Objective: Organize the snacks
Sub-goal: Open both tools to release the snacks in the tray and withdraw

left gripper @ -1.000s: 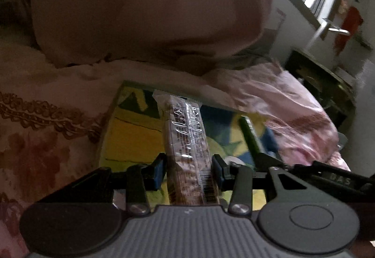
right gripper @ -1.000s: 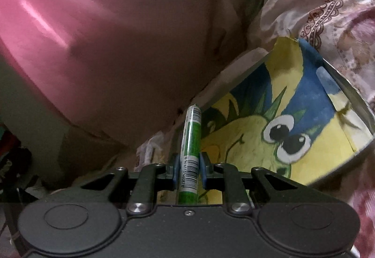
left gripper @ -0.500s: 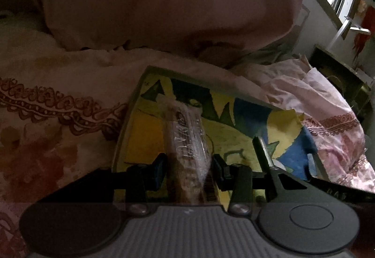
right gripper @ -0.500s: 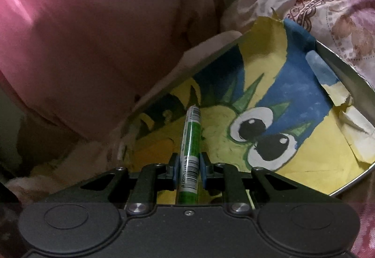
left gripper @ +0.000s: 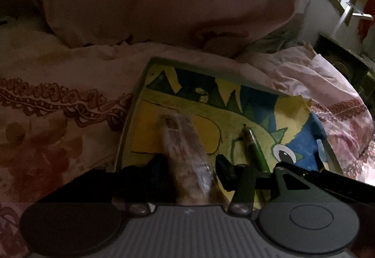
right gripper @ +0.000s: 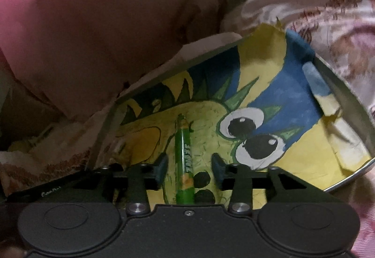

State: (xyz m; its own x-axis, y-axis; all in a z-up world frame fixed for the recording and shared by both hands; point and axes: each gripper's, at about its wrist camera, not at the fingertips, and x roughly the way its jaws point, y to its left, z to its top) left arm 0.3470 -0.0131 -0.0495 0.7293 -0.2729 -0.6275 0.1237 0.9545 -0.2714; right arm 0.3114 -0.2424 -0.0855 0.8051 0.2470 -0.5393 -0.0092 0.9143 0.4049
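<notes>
Released since half a second ago, the green stick snack point(right gripper: 184, 159) lies in the tray point(right gripper: 339, 84), lengthwise between the spread right gripper point(right gripper: 189, 167). Left gripper point(left gripper: 187, 170), seemingly parted, straddles the blurred clear-wrapped bar point(left gripper: 185, 152), long axis pointing away.

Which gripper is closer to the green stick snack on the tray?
Right. The right gripper is open with the green stick snack lying between its fingers on the tray. The left gripper is off to the side, around the clear-wrapped snack bar.
</notes>
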